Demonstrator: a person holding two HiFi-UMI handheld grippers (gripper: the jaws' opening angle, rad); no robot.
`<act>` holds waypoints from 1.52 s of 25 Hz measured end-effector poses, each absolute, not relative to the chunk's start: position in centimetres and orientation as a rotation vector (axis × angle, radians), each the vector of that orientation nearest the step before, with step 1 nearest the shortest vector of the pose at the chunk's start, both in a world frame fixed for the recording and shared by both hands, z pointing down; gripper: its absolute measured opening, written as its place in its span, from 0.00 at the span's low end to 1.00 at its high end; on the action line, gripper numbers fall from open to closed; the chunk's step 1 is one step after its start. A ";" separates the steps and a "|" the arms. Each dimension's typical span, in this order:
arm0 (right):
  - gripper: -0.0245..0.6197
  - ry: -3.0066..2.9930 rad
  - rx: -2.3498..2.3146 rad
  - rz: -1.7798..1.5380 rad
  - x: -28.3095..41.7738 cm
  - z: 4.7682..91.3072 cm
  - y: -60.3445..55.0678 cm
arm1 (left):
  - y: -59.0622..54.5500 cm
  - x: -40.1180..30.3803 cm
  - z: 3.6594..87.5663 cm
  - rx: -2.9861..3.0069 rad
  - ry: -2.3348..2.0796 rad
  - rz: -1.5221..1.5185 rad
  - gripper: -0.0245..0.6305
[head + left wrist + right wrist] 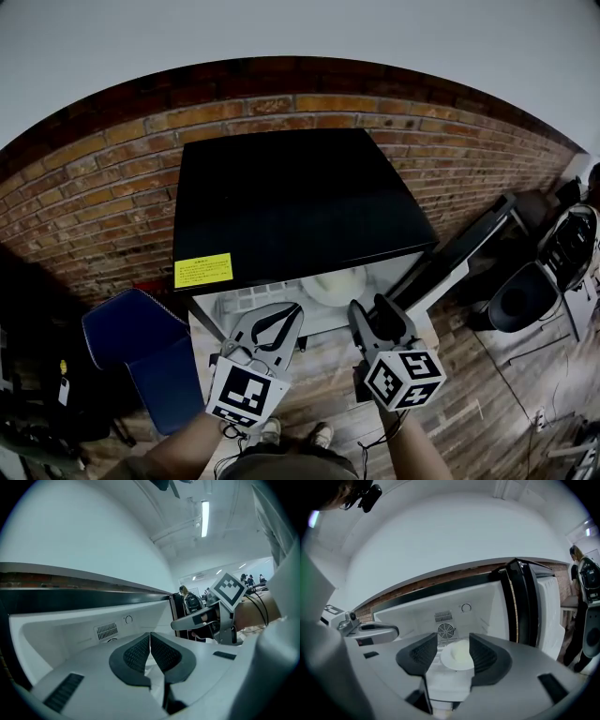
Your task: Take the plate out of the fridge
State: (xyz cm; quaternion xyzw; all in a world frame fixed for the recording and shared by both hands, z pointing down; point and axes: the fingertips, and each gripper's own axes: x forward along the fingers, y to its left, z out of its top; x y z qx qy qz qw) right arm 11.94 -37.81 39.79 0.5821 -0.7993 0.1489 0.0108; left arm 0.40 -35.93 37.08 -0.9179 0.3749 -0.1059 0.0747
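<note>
Brick, red and rough, and that wall (103, 187) fills the far side of the scene. Against it stands a small black-topped fridge (291, 197). Its door (464, 248) is swung wide open to the right, and the white inside faces the person. A blue chair (141, 352) sits low on the left, just beside the fridge.

Both tools are up at the fridge mouth. The left gripper (297, 311) has its jaws pressed together, pad against pad, with nothing between them, and it points into the left part of the compartment. The right gripper (367, 306) stands close beside it with its jaws spread wide.

And there's the white plate (459, 656), lying on the shelf in the right half of the fridge. From the right gripper view it sits right in the gap between the open pads, closer to the right-hand pad, and neither pad presses on it. Behind it, a round fan grille (446, 631) is set in the back wall. A yellow label (202, 270) marks the near left edge of the fridge top.
</note>
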 end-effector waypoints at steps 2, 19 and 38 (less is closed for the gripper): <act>0.36 -2.479 1.843 0.534 12.8 40.9 -38.5 | -36.4 0.7 37.4 -2.754 1.132 -0.328 0.07; 0.34 -2.447 1.894 1.186 14.8 49.6 -42.7 | -38.9 2.3 41.2 -2.759 1.174 -0.464 0.07; 0.14 -2.461 1.814 2.037 12.6 51.0 -44.2 | -38.7 1.0 43.0 -2.771 1.249 -0.541 0.07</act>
